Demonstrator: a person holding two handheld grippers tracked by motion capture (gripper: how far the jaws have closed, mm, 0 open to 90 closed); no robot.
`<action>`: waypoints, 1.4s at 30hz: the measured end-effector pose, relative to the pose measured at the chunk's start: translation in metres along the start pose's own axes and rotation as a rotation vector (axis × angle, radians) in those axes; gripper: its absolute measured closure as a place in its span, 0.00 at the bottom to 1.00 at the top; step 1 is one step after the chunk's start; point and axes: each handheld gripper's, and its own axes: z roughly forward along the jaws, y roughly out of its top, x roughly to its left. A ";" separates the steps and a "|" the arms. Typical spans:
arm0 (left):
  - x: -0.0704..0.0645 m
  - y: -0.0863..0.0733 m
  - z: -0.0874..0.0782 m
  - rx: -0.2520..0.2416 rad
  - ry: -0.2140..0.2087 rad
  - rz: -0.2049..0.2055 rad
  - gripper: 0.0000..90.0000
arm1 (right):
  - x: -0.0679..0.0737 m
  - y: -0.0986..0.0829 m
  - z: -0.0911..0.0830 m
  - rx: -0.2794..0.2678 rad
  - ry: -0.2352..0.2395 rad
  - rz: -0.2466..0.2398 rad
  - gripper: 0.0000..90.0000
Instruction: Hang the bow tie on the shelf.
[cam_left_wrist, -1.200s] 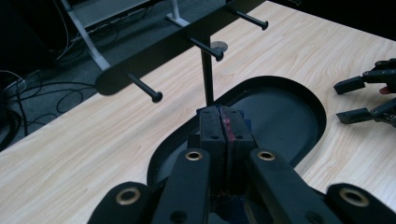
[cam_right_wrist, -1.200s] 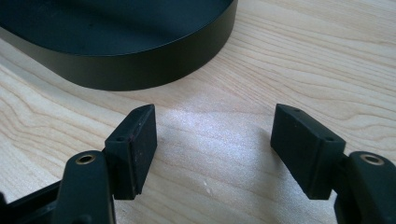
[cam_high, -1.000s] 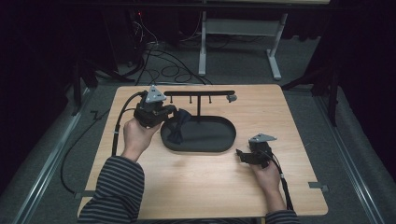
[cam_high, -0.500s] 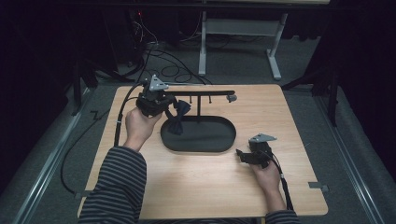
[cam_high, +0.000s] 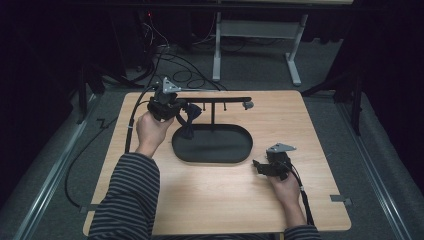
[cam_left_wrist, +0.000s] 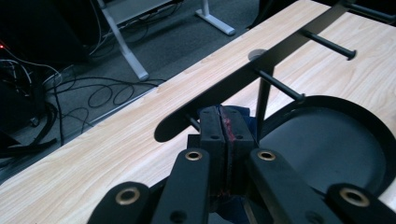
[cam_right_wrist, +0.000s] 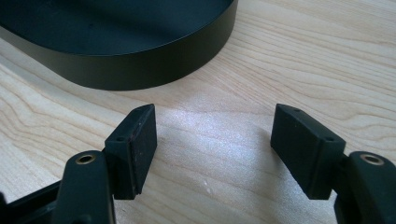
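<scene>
Dark bow tie (cam_high: 189, 120) in left tongs (cam_high: 179, 111) has risen off tray (cam_high: 212, 155).

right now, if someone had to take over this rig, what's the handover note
Left gripper: shut on the dark blue bow tie, raised beside the left end of the stand's bar, above the left end of the oval tray.
Right gripper: open, holding nothing, resting on the table just right of the tray.
Done: the bow tie is off the tray and up at bar height.
Left: it is not yet on any peg; probably hang it on one near the bar's left end, then release. The bow tie's strap or hook cannot be made out.
</scene>
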 end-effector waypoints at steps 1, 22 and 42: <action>0.001 0.000 0.001 0.000 0.002 -0.001 0.98 | 0.000 0.000 0.000 0.001 -0.001 0.000 0.37; -0.002 -0.002 -0.005 -0.032 -0.007 -0.005 0.88 | 0.000 0.000 0.000 0.003 -0.001 -0.002 0.37; 0.001 -0.012 -0.026 -0.066 -0.030 -0.055 0.72 | 0.000 0.000 0.000 0.001 0.000 0.000 0.37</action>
